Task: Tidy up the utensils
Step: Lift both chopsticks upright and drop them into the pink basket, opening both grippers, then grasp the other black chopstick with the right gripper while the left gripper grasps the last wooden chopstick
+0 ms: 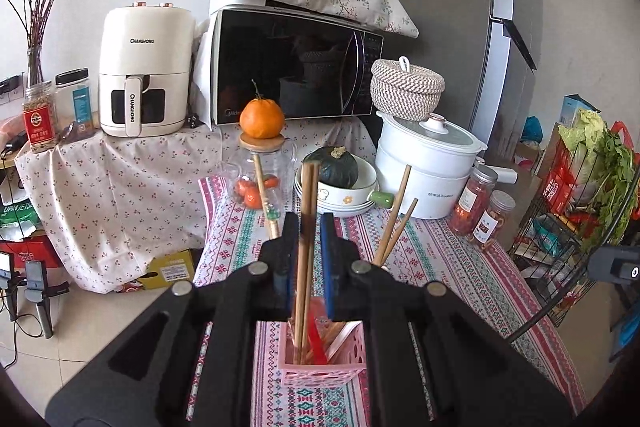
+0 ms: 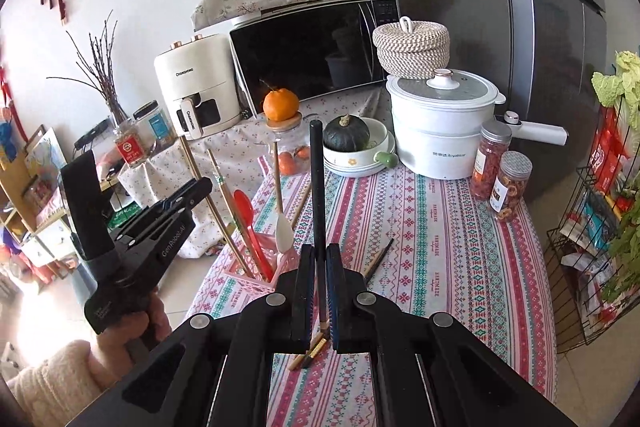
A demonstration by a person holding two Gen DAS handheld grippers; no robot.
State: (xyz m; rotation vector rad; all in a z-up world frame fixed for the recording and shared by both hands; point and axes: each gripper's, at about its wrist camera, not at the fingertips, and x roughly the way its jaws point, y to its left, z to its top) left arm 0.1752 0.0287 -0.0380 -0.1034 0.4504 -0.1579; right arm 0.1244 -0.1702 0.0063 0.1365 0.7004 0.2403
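Patterned tablecloth, pink holder half filled.
Left gripper stands slack around chopsticks in the holder; right gripper pinches a black chopstick; strays remain.

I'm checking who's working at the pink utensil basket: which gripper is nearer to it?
Left. The left gripper hangs right above the pink basket, wooden chopsticks between its fingers. The right gripper is off to the basket's side, clamping a black chopstick.

Pink basket sides hidden behind left claw; chopstick tips blurred.
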